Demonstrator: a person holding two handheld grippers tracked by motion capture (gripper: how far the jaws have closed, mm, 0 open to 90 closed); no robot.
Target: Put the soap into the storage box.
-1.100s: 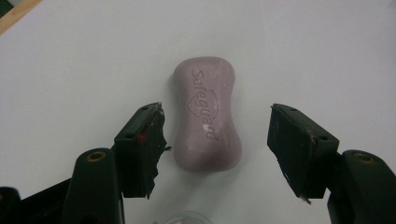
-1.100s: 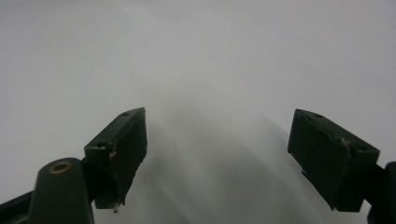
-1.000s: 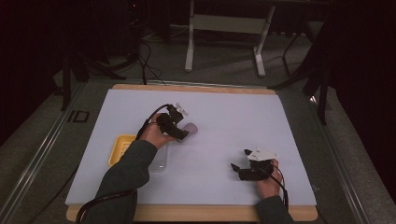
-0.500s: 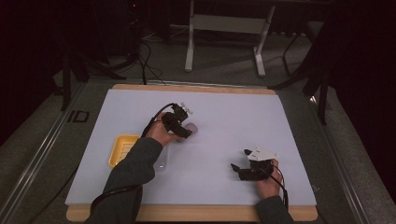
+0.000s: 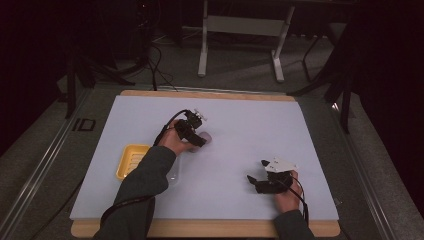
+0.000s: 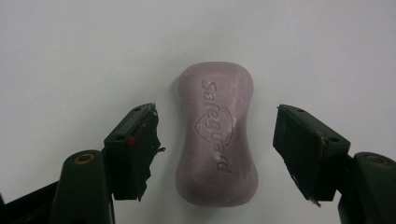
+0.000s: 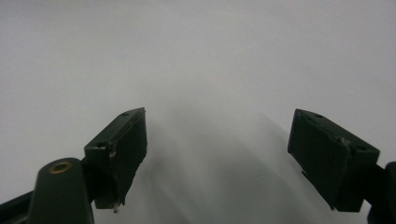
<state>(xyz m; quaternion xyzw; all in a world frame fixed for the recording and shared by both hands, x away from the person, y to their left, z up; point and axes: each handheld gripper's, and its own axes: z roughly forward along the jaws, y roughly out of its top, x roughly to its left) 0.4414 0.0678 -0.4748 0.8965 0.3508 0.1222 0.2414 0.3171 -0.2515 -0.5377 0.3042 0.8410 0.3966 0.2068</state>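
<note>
The bar of soap (image 6: 216, 140) lies flat on the white worktop (image 5: 250, 135), near its middle and well apart from the yellow dish (image 5: 132, 161) at the left. The left tongs (image 6: 215, 149) have just been opening and now stand spread to either side of the bar, with clear gaps between both pads and its flanks, so nothing is pinched. The right tongs (image 7: 217, 158) are spread too, empty over bare worktop nearer the front edge. The bar looks solid and stiff, moderately heavy for its size, with a smooth, rounded, waxy skin that would likely slide under a shallow grip. Its narrowed waist is the best place to take hold: pads set square across the waist, low on the sides, should keep it from squirting out. Firm, even pressure seems wise; the embossed face could scar.
</note>
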